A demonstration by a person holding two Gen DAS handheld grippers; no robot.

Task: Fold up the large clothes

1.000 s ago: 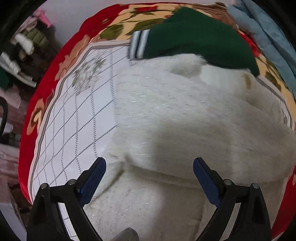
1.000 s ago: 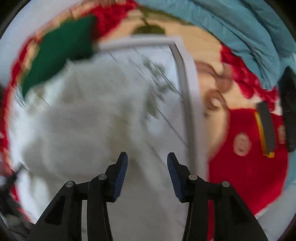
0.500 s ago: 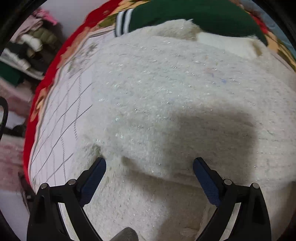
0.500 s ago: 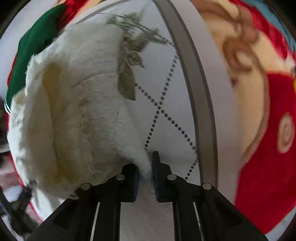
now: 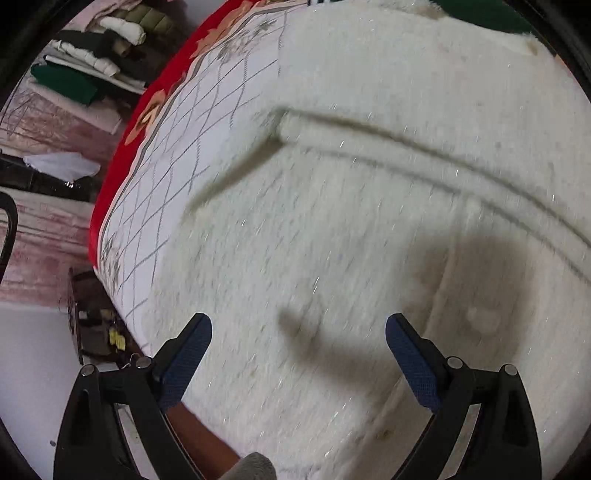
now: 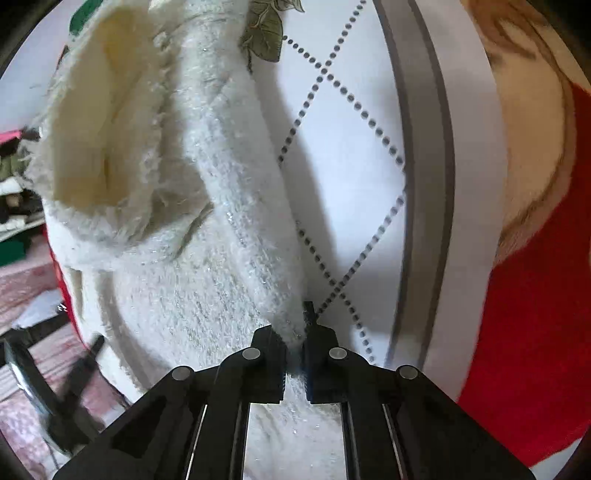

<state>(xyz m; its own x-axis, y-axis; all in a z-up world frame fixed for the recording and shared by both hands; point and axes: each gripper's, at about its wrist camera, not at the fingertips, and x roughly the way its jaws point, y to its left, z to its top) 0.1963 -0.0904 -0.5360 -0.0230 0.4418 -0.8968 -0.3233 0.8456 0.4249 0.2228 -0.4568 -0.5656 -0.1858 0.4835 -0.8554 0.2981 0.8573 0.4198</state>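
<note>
A fluffy white sweater (image 5: 369,206) lies partly folded on the bed, filling the left wrist view; a folded edge runs across it. My left gripper (image 5: 298,354) is open and empty just above the sweater's near part. In the right wrist view my right gripper (image 6: 294,339) is shut on an edge of the same sweater (image 6: 177,229), which hangs bunched to the left with its cream lining showing.
The bed cover (image 6: 354,155) is white with a dotted diamond pattern, a grey band and a red floral border (image 6: 528,332). A green garment (image 5: 476,14) lies at the far side. Stacked clothes (image 5: 92,62) sit on shelves left of the bed.
My right gripper closed on the sweater's edge and has lifted it. My left gripper moved down and forward over the sweater, staying open.
</note>
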